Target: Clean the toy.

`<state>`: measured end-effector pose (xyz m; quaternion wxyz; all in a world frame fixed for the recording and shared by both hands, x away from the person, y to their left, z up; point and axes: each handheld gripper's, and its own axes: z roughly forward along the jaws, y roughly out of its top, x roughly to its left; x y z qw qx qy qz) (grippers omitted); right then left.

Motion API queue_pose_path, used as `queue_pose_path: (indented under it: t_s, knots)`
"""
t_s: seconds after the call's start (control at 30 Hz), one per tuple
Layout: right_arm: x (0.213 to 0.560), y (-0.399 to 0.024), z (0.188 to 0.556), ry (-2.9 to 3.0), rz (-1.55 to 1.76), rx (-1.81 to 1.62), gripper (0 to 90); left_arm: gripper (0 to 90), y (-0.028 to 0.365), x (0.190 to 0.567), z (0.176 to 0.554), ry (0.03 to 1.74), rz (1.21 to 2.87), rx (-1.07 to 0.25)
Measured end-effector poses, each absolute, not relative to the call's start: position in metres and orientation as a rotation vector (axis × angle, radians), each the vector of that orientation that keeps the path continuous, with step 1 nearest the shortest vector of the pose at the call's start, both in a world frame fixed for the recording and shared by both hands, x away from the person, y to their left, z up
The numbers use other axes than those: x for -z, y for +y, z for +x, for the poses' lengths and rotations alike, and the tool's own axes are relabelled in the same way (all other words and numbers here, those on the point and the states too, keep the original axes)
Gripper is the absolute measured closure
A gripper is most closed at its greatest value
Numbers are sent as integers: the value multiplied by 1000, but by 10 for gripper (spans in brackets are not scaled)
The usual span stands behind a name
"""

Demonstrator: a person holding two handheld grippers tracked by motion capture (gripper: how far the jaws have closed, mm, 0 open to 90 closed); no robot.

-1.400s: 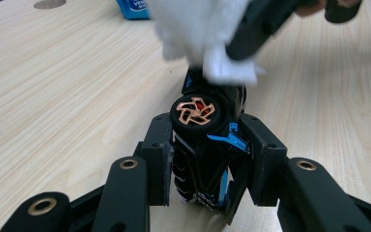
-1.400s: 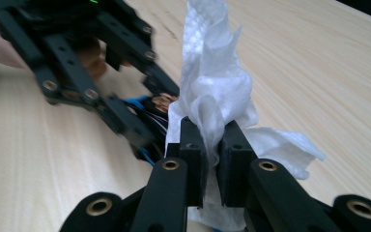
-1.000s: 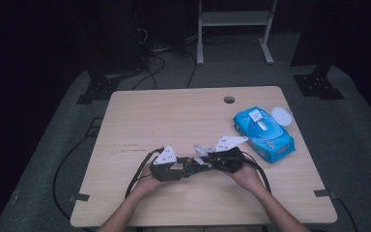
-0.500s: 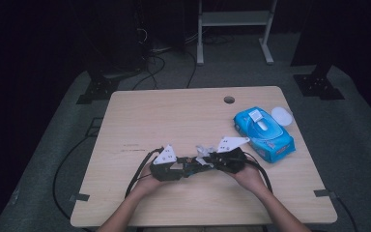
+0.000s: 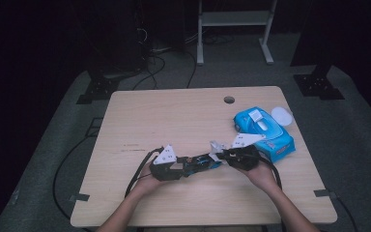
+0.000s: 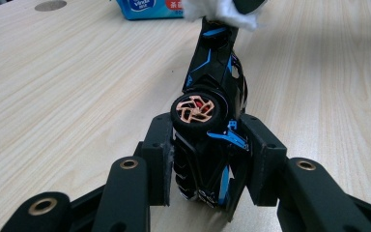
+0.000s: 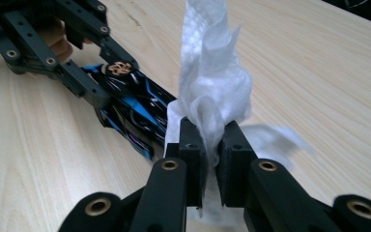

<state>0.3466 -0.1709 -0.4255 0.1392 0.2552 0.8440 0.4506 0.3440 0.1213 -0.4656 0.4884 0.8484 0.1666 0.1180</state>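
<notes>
toy car (image 6: 211, 121): clamped in left claw (image 6: 207, 159); right claw (image 7: 211, 159) pinches wipe (image 7: 215, 87). best practice: hold car steady, rub lightly along bodywork above tabletop (image 5: 174, 116).

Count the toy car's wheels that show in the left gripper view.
1: a copper-spoked wheel on the black-and-blue toy car, just above the left gripper, whose jaws clamp the car. Other wheels may be hidden by the jaws and body.

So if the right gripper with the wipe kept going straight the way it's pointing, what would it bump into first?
Most likely the toy car. The right gripper, shut on the white wipe, points toward the car's end, which the left gripper holds; the wipe would touch first.
</notes>
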Motion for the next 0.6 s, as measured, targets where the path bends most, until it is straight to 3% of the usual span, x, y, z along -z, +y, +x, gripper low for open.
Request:
queue_pose_path:
  t_s: [0.3, 0.6]
  knots:
    - [429, -113, 351, 2535, 604, -1387, 816, 592, 121, 465, 344, 398, 2071, -298]
    - [425, -170, 361, 2456, 803, -1343, 817, 591, 123, 466, 349, 424, 2053, -334]
